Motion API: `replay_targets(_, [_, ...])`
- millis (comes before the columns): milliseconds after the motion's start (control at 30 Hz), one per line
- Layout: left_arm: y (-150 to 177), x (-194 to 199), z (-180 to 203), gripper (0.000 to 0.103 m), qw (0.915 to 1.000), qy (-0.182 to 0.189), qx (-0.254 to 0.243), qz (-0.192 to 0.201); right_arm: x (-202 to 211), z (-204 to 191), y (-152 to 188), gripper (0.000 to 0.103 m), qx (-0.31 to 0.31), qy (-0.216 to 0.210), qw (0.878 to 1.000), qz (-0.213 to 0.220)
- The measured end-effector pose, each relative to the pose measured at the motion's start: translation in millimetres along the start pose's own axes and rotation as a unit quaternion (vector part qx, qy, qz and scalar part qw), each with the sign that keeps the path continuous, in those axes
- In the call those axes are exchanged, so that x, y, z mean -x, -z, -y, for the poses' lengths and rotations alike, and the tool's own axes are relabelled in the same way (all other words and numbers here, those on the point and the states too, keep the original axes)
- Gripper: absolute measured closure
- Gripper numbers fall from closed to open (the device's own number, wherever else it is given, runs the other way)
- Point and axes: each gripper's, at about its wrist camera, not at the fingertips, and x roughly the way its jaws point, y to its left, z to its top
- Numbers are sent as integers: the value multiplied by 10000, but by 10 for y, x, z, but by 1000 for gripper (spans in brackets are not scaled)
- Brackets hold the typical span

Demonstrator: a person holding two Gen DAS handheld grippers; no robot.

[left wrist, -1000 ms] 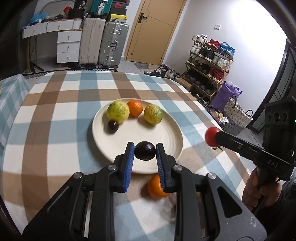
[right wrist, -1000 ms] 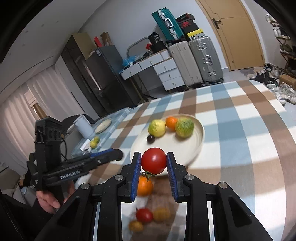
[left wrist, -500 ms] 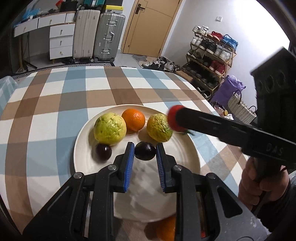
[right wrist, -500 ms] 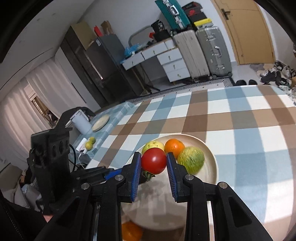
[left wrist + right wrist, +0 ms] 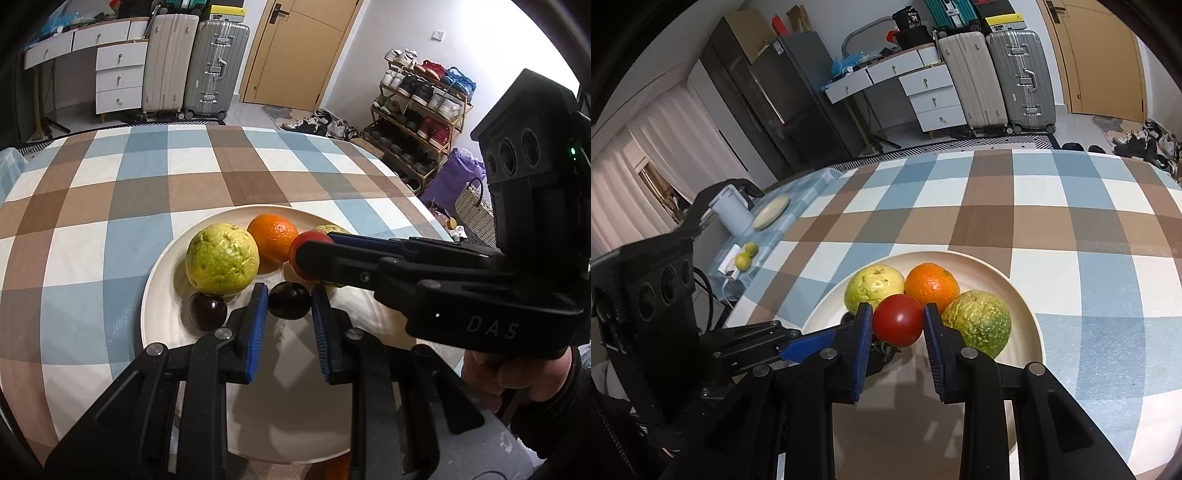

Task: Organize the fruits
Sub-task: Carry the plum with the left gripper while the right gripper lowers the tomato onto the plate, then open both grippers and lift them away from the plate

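Note:
A cream plate (image 5: 162,325) (image 5: 1023,306) on the checked tablecloth holds a yellow-green guava (image 5: 221,260) (image 5: 873,286), an orange (image 5: 273,238) (image 5: 932,284), a bumpy green fruit (image 5: 977,328) and a dark plum (image 5: 207,312). My left gripper (image 5: 289,308) is shut on a second dark plum (image 5: 289,304) low over the plate. My right gripper (image 5: 897,328) is shut on a red tomato (image 5: 897,325) (image 5: 304,243) just in front of the orange, over the plate. The right gripper crosses the left wrist view and hides most of the green fruit there.
Another orange (image 5: 334,467) lies on the cloth at the plate's near edge. A side table at left holds a white jug (image 5: 729,210), a small dish and two green fruits (image 5: 746,256). Suitcases, drawers, a door and a shoe rack stand beyond the table.
Both grippers moved forward over the plate with their fruit and lowered. The tomato now sits close to the orange, the plum beside the other plum.

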Motion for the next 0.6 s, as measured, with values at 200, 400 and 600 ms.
replay_targets(200, [-1,40,-15,81,10000,-36,82,43,2,-1,-8,74,-26,88,9999,80])
replay_targets(400, [26,187,56,81,9999,-106,104,70,239,-39,-15,66,0,52,9992,397])
replay_targets(600, [105,470,182,73,9995,-260,30,192,625,-157,55,51,58,-22,9966,824])
